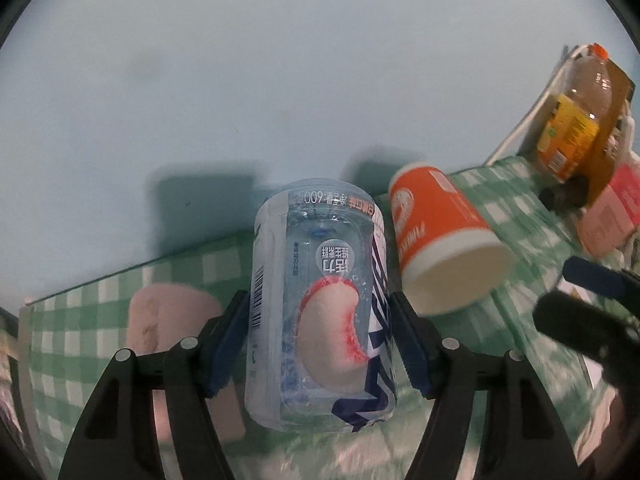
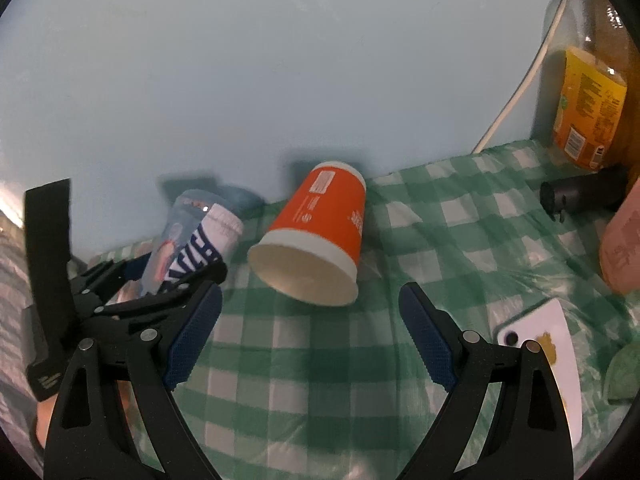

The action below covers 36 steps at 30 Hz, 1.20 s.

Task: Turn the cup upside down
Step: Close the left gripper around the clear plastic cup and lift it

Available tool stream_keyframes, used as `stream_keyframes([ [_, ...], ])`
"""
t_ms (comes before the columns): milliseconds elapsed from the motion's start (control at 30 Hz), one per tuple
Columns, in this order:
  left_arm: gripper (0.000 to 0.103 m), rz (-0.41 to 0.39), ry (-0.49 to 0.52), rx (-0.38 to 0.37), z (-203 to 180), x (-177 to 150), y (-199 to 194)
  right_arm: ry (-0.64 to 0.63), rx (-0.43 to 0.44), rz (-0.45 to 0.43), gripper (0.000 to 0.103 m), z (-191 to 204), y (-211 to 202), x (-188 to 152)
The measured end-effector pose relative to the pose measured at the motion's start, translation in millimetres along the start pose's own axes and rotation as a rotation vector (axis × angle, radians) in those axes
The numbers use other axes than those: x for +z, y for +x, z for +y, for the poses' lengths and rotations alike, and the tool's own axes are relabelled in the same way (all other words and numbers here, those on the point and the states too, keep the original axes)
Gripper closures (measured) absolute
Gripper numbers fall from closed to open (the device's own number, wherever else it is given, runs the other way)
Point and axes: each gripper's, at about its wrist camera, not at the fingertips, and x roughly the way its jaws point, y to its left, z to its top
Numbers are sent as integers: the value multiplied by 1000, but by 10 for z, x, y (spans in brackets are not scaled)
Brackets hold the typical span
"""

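Both wrist views look low across the checkered table (image 2: pixel 320 380), sharing the orange cup (image 1: pixel 436 240).

A checked cloth (image 2: pixel 440 216) covers the table, which runs back to a wall (image 2: pixel 240 60). Near the cloth's back edge a paper cup (image 2: pixel 316 240) is tipped over, bottom toward the wall, mouth toward the camera. Just left of it a clear bottle (image 1: pixel 320 300) sits upside down between the two fingers of the left gripper (image 1: pixel 318 344). In front of the cup, apart from it, the right gripper (image 2: pixel 308 344) hovers with fingers spread around nothing. At the far right a juice bottle (image 2: pixel 588 108) stands by the wall, with a dark cylinder (image 2: pixel 580 194) lying before it. A phone (image 2: pixel 556 360) lies at the near right.
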Motion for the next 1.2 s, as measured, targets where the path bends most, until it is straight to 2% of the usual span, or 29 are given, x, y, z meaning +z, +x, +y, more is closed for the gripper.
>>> stream_keyframes([
  [233, 32, -43, 33, -73, -37, -302, -422, -30, 7, -9, 13, 122, -196, -242],
  [400, 32, -38, 30, -152, -24, -600, -692, -63, 54, 13, 13, 212, -340, -467],
  [733, 32, 1, -10, -276, -29, -1216, -838, -118, 110, 79, 13, 292, -355, -981],
  [933, 32, 19, -12, -268, -89, -1403, -764, -117, 138, 93, 13, 367, -352, -1180],
  [1200, 32, 47, -45, -237, -104, -1473, -659, -73, 103, 111, 13, 324, -255, -1215],
])
